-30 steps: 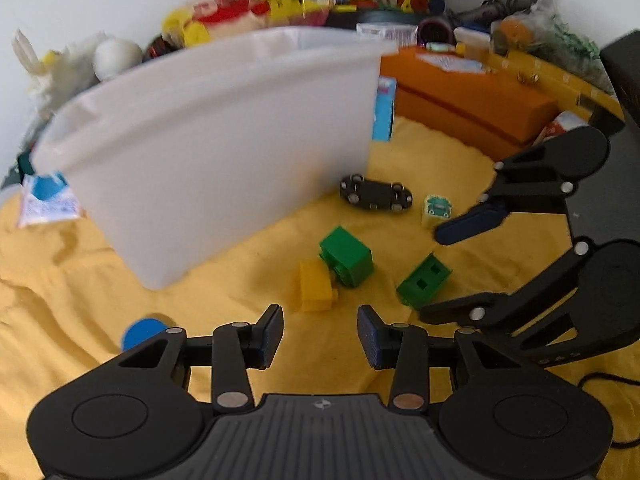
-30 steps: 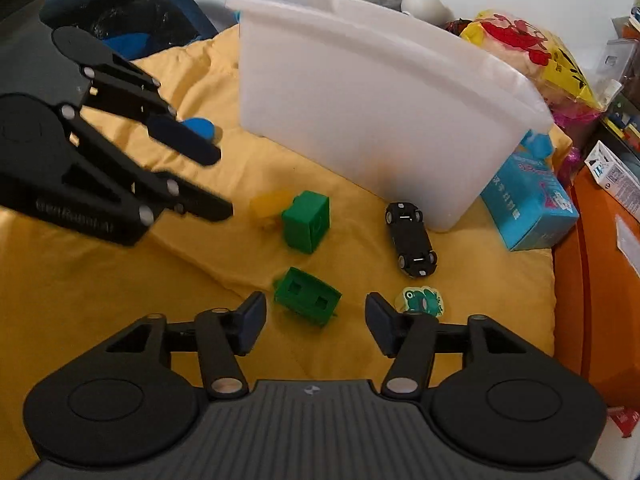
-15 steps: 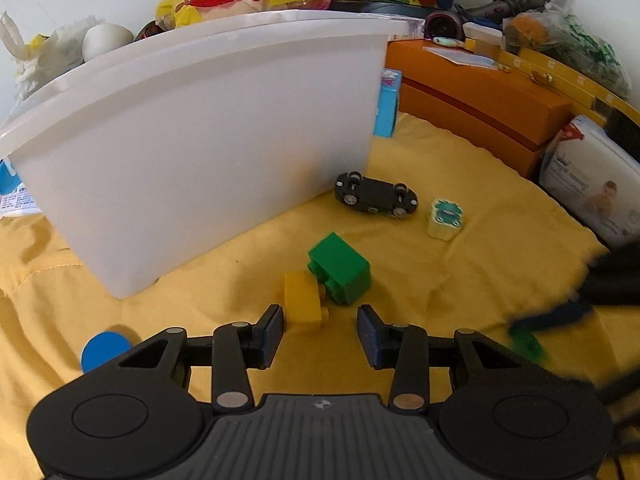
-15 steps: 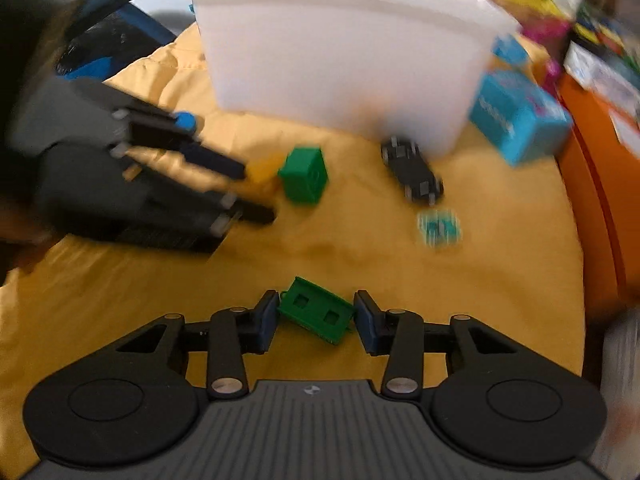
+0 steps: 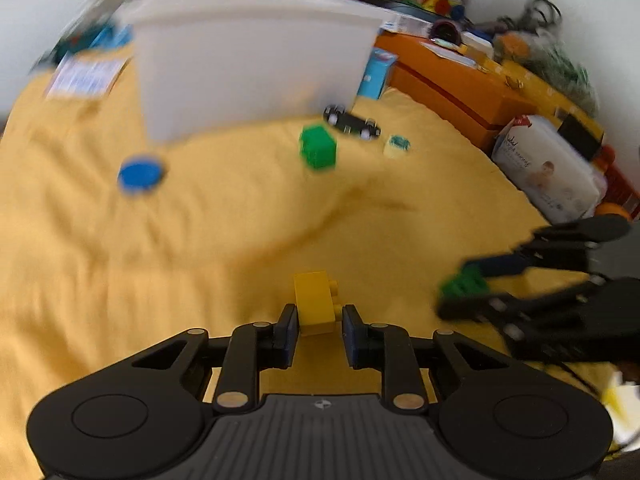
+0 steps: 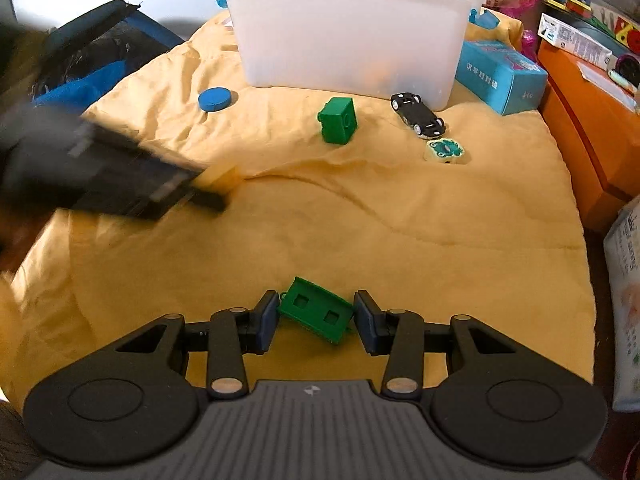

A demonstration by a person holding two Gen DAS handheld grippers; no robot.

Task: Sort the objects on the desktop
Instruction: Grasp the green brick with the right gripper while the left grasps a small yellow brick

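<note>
My left gripper [image 5: 318, 330] is shut on a yellow brick [image 5: 315, 302] and holds it above the yellow cloth [image 5: 240, 220]. My right gripper [image 6: 316, 318] is shut on a flat green brick [image 6: 316, 314], which sits tilted between the pads; that gripper and brick also show blurred in the left wrist view [image 5: 466, 284]. The left gripper shows blurred at the left of the right wrist view [image 6: 216, 188]. A white bin [image 6: 352, 28] stands at the back. On the cloth lie a green cube brick [image 6: 338, 120], a black toy car [image 6: 418, 114], a small frog eraser [image 6: 445, 150] and a blue disc [image 6: 215, 99].
A blue tissue box [image 6: 500, 76] stands right of the bin. An orange box [image 6: 592, 120] runs along the right side, with a white wipes pack [image 5: 548, 168] near it. A dark bag [image 6: 92, 52] lies at the left. Clutter fills the back.
Both grippers closed on their bricks and pulled back from the bin: the left took the yellow brick, the right the flat green brick. The green cube stays on the cloth.
</note>
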